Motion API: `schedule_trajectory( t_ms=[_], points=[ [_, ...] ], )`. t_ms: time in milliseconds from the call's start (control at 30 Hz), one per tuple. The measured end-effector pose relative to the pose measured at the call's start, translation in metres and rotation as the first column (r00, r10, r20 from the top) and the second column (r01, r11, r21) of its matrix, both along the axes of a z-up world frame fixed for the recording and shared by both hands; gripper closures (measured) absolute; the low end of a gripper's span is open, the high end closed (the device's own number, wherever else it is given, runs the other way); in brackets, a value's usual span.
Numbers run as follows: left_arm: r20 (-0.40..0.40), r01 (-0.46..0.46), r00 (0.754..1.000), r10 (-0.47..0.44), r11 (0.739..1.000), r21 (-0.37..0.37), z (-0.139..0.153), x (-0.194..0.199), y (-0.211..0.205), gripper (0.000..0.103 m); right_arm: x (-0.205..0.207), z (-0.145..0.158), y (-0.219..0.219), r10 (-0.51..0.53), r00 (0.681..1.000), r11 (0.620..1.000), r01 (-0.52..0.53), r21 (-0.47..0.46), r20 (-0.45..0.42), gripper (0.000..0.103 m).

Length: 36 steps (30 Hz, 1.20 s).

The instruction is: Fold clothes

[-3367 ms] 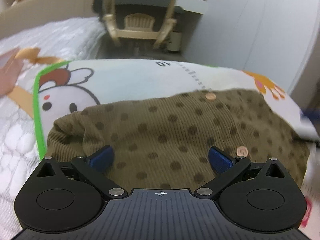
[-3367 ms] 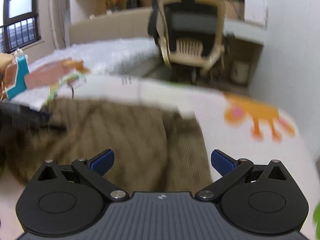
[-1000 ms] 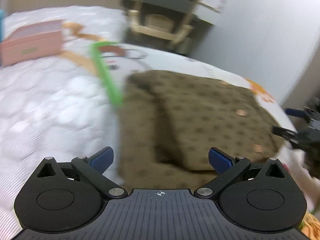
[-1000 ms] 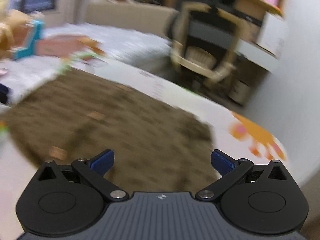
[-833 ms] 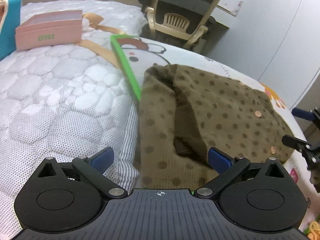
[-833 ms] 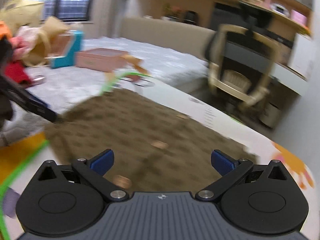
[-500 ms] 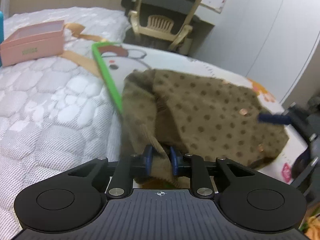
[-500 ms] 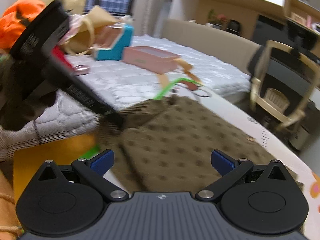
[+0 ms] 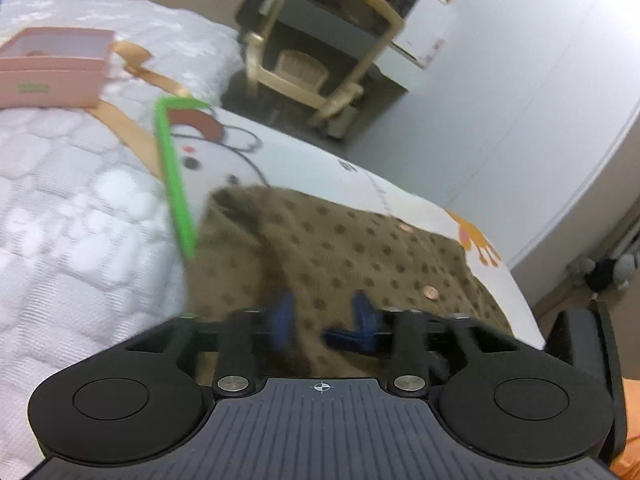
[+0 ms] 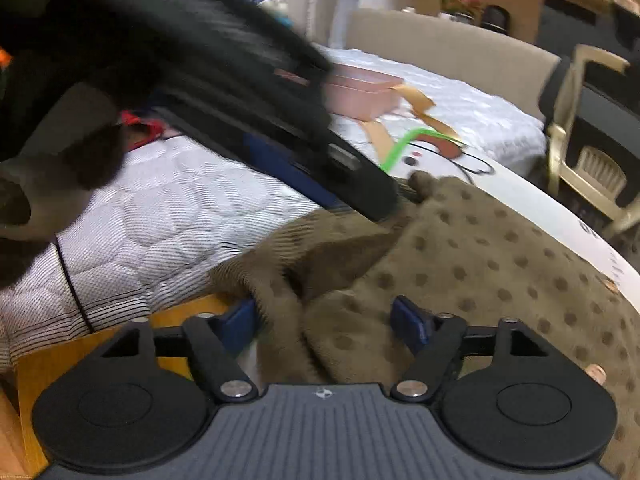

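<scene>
Left wrist view: the left gripper [image 9: 322,320] is hovering low over the near edge of the garment [image 9: 352,252], a brown dotted corduroy piece with buttons, which is lying on the mat [image 9: 304,164] spread over the bed [image 9: 60,200]. The blue fingers [image 9: 282,316] are standing a short way apart with cloth showing between them, but the blur is hiding whether they are gripping it or only framing it; I cannot tell. The garment is running away from this tool toward the far right, and a raised fold is sitting along its left side. A second blue tip, likely the other gripper's, is crossing in just below the right finger.

Right wrist view: the right gripper [image 10: 326,322] is sitting at the garment's [image 10: 480,264] near corner, jaws about half open, with a bunched hem lying between the fingers [image 10: 240,324]; they are not pressing on it. The left gripper [image 10: 360,188] is reaching in from the upper left, its tip touching the cloth at the far fold. The two tools are close together on the same edge, so crowding is the risk.

Around: a box [image 9: 52,68], a ribbon [image 9: 132,120] and a chair [image 9: 316,40] are standing well clear.
</scene>
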<state>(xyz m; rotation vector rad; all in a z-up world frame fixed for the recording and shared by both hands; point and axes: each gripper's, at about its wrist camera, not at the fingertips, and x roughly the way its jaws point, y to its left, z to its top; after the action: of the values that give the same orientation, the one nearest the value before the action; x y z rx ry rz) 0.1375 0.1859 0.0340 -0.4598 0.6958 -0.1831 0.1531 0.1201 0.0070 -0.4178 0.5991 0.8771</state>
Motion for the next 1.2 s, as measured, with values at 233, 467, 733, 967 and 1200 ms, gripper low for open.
schedule_trajectory(
  t_ms=[233, 467, 733, 967, 1200],
  points=[
    [-0.131, -0.057, 0.99, 0.057, 0.998, 0.003, -0.038, -0.007, 0.021, 0.025, -0.017, 0.015, -0.044, -0.002, 1.0, 0.999, 0.001, 0.041, 0.021, 0.022],
    [-0.124, -0.027, 0.992, 0.03, 0.999, 0.022, -0.042, -0.005, 0.013, 0.076, -0.029, 0.017, -0.059, -0.008, 0.996, 1.0, 0.008, 0.006, 0.083, 0.019],
    [-0.038, 0.02, 0.999, -0.023, 0.997, -0.07, -0.006, 0.005, 0.001, 0.094, -0.018, 0.004, -0.009, 0.039, 0.993, 0.999, -0.035, -0.035, 0.109, 0.018],
    [-0.04, 0.012, 0.999, -0.017, 0.993, -0.121, -0.01, 0.015, -0.001, 0.064, 0.012, 0.003, 0.006, -0.037, 0.998, 0.999, 0.037, 0.009, 0.058, 0.067],
    [-0.066, -0.136, 0.99, 0.123, 0.956, -0.262, -0.021, 0.022, 0.04, 0.008, 0.023, 0.015, -0.016, -0.056, 0.998, 0.996, 0.055, 0.076, 0.012, 0.078]
  ],
)
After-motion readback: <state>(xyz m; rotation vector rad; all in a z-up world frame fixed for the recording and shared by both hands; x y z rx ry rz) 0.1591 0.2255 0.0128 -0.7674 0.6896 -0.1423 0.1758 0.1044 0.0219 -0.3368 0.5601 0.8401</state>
